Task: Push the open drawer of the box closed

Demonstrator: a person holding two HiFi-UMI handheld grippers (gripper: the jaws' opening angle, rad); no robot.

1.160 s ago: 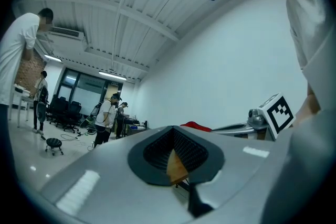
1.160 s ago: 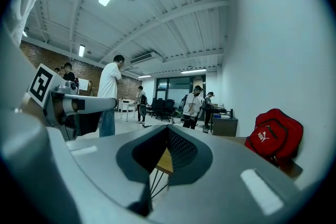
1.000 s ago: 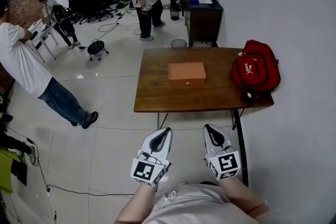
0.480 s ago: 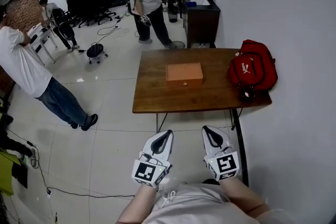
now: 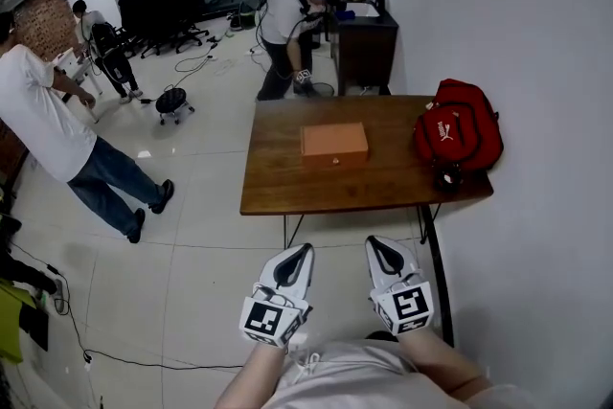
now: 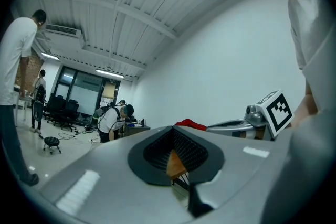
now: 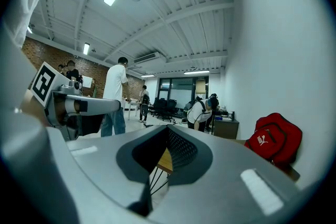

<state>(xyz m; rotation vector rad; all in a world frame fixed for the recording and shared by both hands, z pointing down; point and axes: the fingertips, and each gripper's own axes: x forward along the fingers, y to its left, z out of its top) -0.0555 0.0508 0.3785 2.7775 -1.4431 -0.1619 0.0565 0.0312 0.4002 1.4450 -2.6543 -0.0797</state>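
An orange box (image 5: pixel 334 145) lies on the brown wooden table (image 5: pixel 287 191), its front with a small knob facing me; from here I cannot tell how far the drawer stands out. Both grippers hang low near my body, well short of the table's near edge. My left gripper (image 5: pixel 296 251) is shut and holds nothing; so does my right gripper (image 5: pixel 379 247). In the left gripper view the jaws (image 6: pixel 173 130) meet, and a sliver of table (image 6: pixel 176 164) shows through their gap. The right gripper view shows the same closed jaws (image 7: pixel 168 129).
A red backpack (image 5: pixel 458 133) sits at the table's right end by the white wall. A person (image 5: pixel 295 12) bends over just behind the table beside a dark cabinet (image 5: pixel 370 41). Another person (image 5: pixel 50 124) stands on the tiled floor at left. A cable (image 5: pixel 144 352) runs across the floor.
The person behind the table has walked right and bent down. The person at left has shifted his feet. Both grippers stay shut, almost in the same place.
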